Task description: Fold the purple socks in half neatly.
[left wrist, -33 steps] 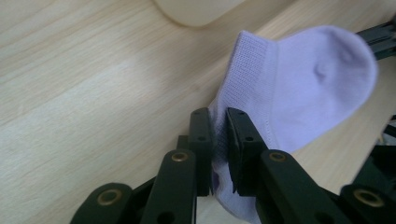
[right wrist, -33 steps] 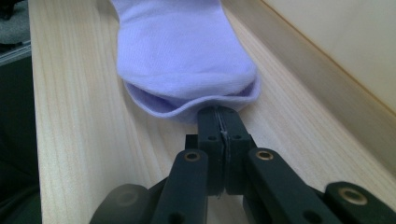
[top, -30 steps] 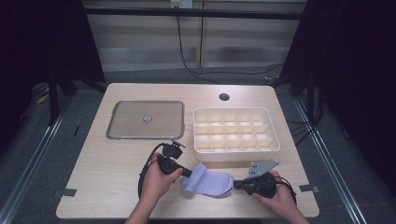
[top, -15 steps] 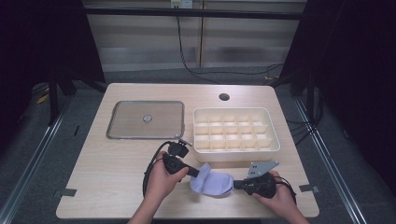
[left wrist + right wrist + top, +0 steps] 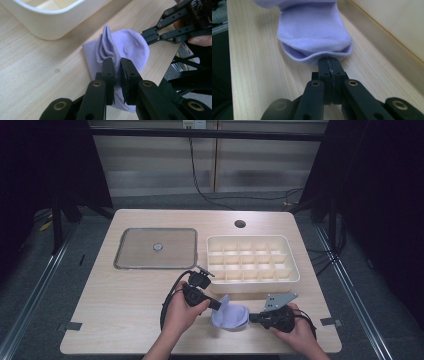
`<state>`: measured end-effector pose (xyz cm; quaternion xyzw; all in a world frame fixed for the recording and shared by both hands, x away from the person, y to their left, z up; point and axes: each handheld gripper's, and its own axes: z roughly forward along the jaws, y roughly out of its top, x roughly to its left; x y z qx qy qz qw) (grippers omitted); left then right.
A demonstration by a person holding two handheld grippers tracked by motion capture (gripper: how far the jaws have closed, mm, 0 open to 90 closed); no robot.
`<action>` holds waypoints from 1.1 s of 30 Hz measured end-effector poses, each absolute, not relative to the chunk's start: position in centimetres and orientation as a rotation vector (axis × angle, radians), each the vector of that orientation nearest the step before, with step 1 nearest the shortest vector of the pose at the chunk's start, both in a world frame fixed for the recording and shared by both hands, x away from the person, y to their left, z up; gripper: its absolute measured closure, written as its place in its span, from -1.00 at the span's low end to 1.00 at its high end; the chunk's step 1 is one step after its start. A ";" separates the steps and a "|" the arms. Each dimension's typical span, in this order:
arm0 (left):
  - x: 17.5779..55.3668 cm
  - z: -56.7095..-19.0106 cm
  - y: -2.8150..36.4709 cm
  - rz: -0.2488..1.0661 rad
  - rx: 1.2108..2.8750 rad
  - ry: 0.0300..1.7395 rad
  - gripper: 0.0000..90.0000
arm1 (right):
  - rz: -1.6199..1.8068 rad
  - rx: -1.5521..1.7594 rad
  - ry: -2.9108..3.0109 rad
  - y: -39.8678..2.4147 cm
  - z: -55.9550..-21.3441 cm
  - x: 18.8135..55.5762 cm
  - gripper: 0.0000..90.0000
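A person works two hand-held grippers on a lavender sock (image 5: 230, 316) at the near edge of a light wood tabletop (image 5: 125, 295), seen from the high view. The sock lies folded on the tabletop, just in front of a cream divided tray (image 5: 252, 263), between the two hands.

Left gripper (image 5: 216, 304), held in the person's left hand (image 5: 181, 312), comes in from the sock's left side. In the left gripper view its fingers (image 5: 108, 75) stand nearly together w/ a fold of lavender fabric pinched between them; the sock's layered edges fan out beyond the tips toward the tray's rounded corner (image 5: 53, 22).

Right gripper (image 5: 252, 317), in the right hand (image 5: 299, 332), reaches the sock from the opposite side. In the right gripper view its fingers (image 5: 324, 68) are pressed flat together at the sock's rounded end (image 5: 317, 53); a thin bit of fabric appears to be caught between them, though the sock's overhang hides the very tips. A grey three-cornered plate (image 5: 280, 299) sits atop this gripper.

Farther back on the tabletop, left of the tray, lies a flat grey lid (image 5: 156, 248) w/ a small round knob (image 5: 158, 247) at centre. A round hole (image 5: 240, 224) shows near the tabletop's far edge. A black cable (image 5: 170, 297) loops from the left gripper.
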<state>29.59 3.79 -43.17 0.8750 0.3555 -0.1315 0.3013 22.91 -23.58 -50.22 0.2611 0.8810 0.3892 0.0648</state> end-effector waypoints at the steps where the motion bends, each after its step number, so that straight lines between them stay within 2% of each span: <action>1: 29.5 -43.2 3.6 -0.353 2.316 0.939 0.83 | 1.181 0.793 2.660 -23.6 -50.2 22.9 0.99; 33: 29.5 -43.5 -0.2 -0.343 2.361 0.885 0.83 | 1.177 0.766 2.652 -23.4 -50.3 23.0 0.99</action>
